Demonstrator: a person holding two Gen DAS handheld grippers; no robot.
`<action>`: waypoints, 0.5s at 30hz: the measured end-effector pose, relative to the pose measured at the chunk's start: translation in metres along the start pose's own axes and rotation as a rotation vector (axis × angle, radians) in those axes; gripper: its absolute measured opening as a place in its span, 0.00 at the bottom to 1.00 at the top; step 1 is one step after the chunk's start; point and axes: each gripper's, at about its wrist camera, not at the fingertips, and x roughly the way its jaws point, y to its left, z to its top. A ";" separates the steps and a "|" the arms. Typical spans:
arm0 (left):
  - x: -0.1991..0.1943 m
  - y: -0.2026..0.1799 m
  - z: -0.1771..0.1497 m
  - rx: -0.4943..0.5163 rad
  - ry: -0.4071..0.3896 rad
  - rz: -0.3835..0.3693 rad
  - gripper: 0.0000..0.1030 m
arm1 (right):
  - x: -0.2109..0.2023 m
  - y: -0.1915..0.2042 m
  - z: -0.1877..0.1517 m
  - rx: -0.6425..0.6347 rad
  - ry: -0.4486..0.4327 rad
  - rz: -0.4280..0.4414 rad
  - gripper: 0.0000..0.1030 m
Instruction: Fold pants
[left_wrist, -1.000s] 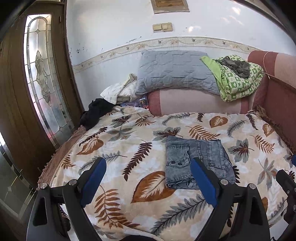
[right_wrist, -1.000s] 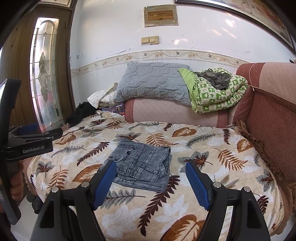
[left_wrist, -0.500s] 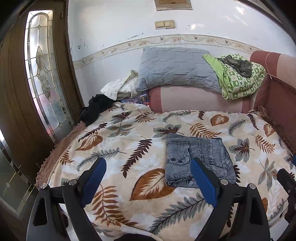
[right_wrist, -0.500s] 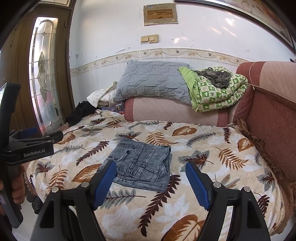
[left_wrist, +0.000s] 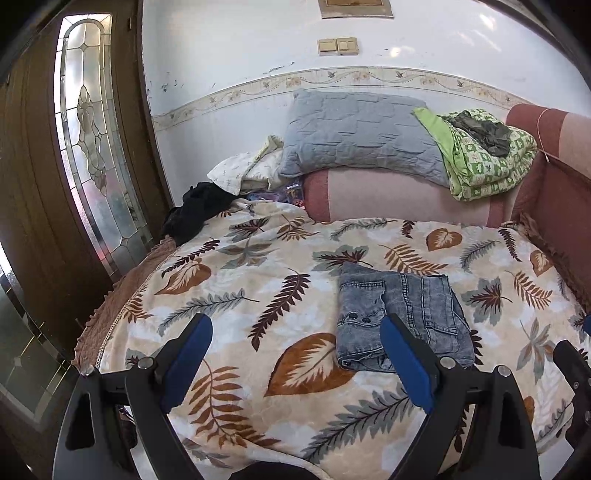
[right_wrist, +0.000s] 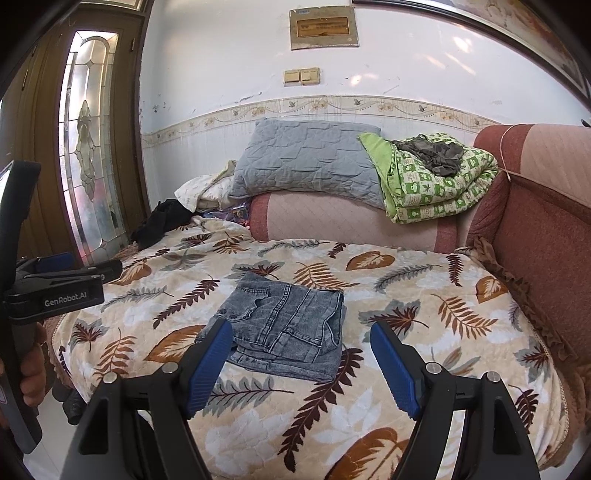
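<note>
A pair of grey-blue denim pants (left_wrist: 402, 314) lies folded into a compact rectangle on the leaf-print blanket (left_wrist: 258, 295); it also shows in the right wrist view (right_wrist: 288, 328). My left gripper (left_wrist: 295, 354) is open and empty, held back from the pants near the front edge of the bed. My right gripper (right_wrist: 301, 362) is open and empty, also held back, with the folded pants seen between its blue fingers. The left gripper's body (right_wrist: 55, 291) shows at the left of the right wrist view.
A grey pillow (left_wrist: 358, 133) and a green patterned quilt (left_wrist: 484, 158) rest on the pink sofa back (left_wrist: 388, 199). Black clothing (left_wrist: 195, 214) and white cloth (left_wrist: 243, 170) lie at the far left corner. A wooden door with glass (left_wrist: 92, 147) stands left. The sofa arm (right_wrist: 535, 229) rises right.
Both grippers have drawn back slightly and tilted up a little; the pants lie still, folded as before. Both grippers stay open.
</note>
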 end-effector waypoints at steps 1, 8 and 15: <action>-0.001 0.000 0.000 -0.001 -0.005 0.003 0.90 | -0.001 -0.001 0.001 0.002 -0.006 -0.001 0.78; -0.007 0.002 0.001 0.011 -0.032 0.012 0.90 | -0.003 -0.005 0.001 0.017 -0.006 -0.005 0.78; -0.012 0.005 0.002 0.004 -0.049 0.029 0.90 | -0.004 -0.004 0.000 0.016 -0.014 -0.008 0.78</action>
